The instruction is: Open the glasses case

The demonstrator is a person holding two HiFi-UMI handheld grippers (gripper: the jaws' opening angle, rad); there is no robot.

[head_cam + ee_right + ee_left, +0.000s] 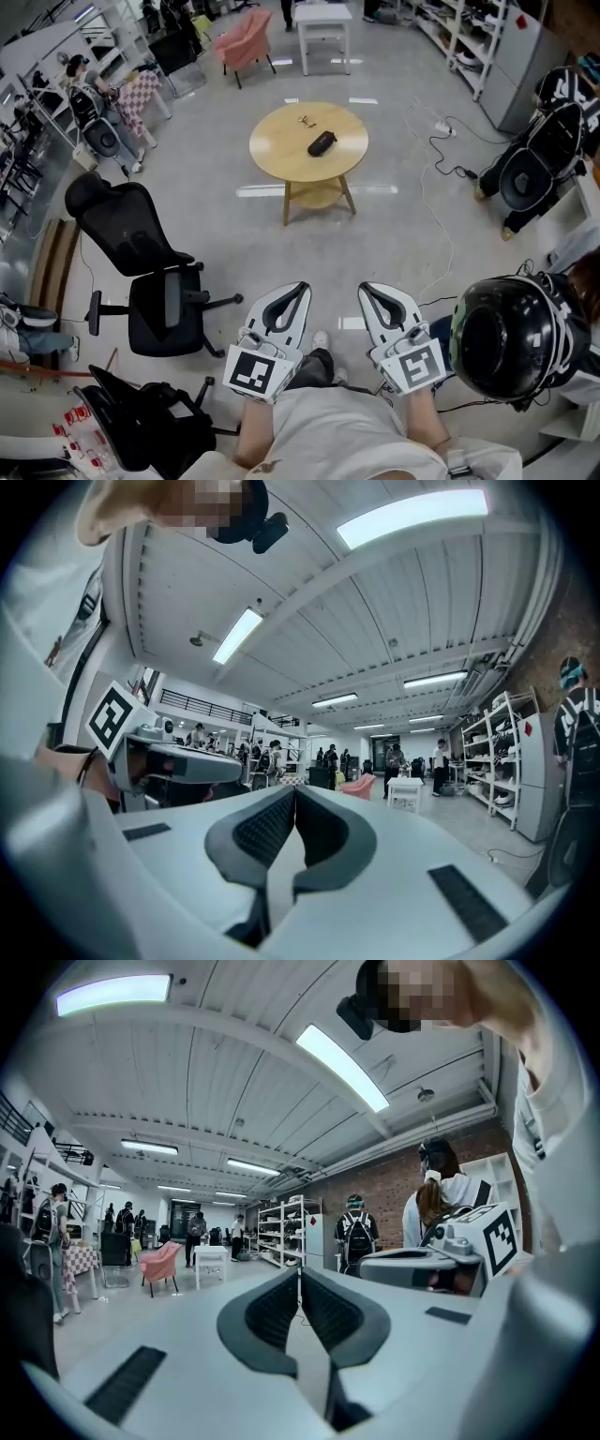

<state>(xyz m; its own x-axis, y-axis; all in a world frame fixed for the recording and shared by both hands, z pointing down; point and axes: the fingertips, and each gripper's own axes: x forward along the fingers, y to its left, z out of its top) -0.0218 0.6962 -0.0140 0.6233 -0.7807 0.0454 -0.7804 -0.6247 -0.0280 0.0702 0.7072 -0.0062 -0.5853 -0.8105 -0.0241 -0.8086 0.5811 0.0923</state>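
A dark glasses case [322,142] lies on a round wooden table [272,150] far ahead on the floor, with a small object [306,120] beside it. My left gripper [302,286] and right gripper [366,288] are held level close to my body, side by side, well short of the table. Both are shut with nothing between the jaws. In the left gripper view the left gripper [299,1271] has its jaws meeting at the tips, and in the right gripper view the right gripper [293,792] does too. The case does not show in either gripper view.
A black office chair [141,258] stands to the left, another [141,422] lower left. A black helmet-like device [502,337] sits at the right. A pink armchair [242,42] and white table [323,21] stand beyond the round table. A cable [441,197] trails on the floor.
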